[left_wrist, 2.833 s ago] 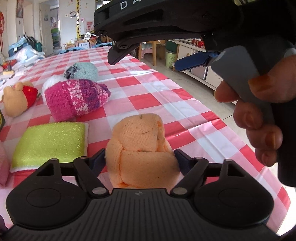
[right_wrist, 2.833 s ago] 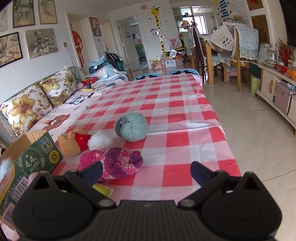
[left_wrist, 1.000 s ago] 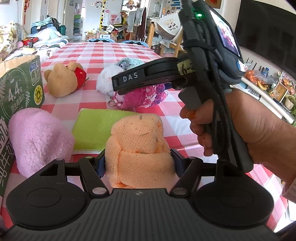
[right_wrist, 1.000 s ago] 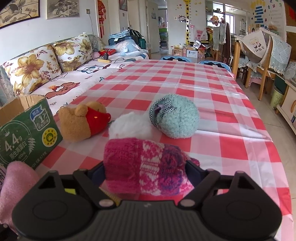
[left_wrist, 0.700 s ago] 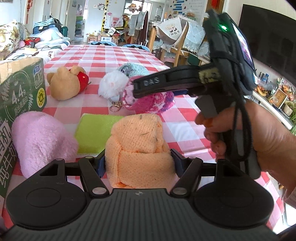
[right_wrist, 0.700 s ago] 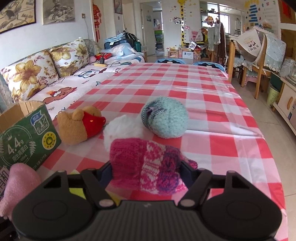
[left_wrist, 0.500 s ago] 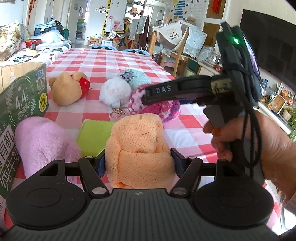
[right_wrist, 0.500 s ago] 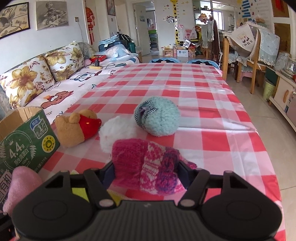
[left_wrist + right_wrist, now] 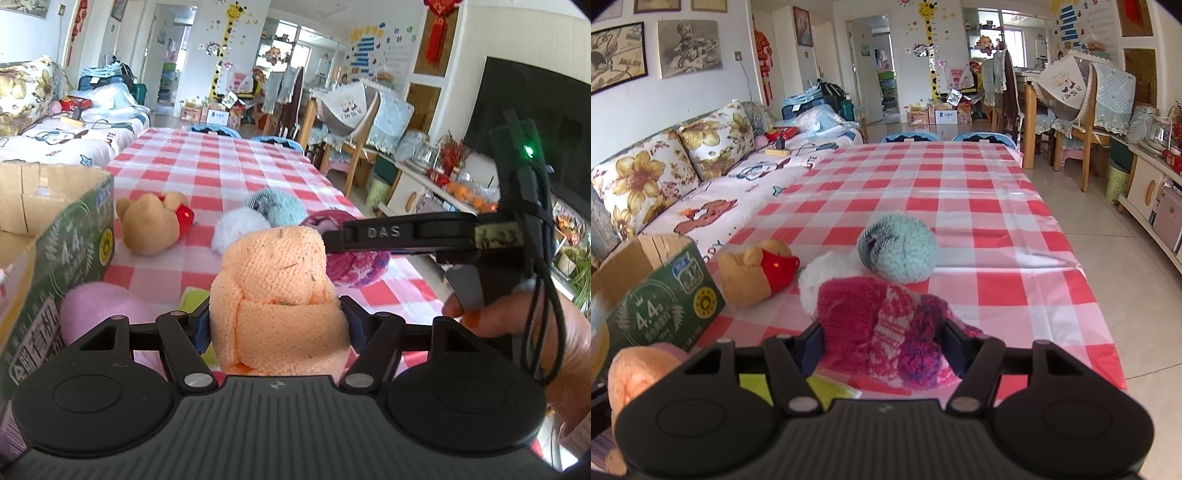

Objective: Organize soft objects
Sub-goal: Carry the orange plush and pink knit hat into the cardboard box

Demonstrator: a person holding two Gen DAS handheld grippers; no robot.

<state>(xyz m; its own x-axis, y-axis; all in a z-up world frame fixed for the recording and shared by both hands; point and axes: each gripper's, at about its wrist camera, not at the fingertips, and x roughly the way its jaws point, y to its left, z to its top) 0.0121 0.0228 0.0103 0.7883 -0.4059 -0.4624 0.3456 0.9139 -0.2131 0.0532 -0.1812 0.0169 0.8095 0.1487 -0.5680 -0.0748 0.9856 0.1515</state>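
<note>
My left gripper (image 9: 275, 325) is shut on a rolled orange towel (image 9: 275, 291) and holds it above the checked table, beside the green cardboard box (image 9: 51, 251). My right gripper (image 9: 882, 338) is shut on a pink knitted hat (image 9: 882, 325) and holds it just above the table; the hat also shows in the left wrist view (image 9: 354, 266), behind the right gripper's body. The orange towel shows at the lower left of the right wrist view (image 9: 639, 373).
On the red checked tablecloth (image 9: 960, 192) lie a bear plush (image 9: 757, 271), a white pompom (image 9: 820, 273), a teal knitted ball (image 9: 897, 251), a pink towel roll (image 9: 99, 306) and a green sponge cloth (image 9: 757, 384). The table's edge and the floor are to the right.
My left gripper has risen with the orange towel and moved toward the box. My right gripper has closed on the pink hat and lifted it a little.
</note>
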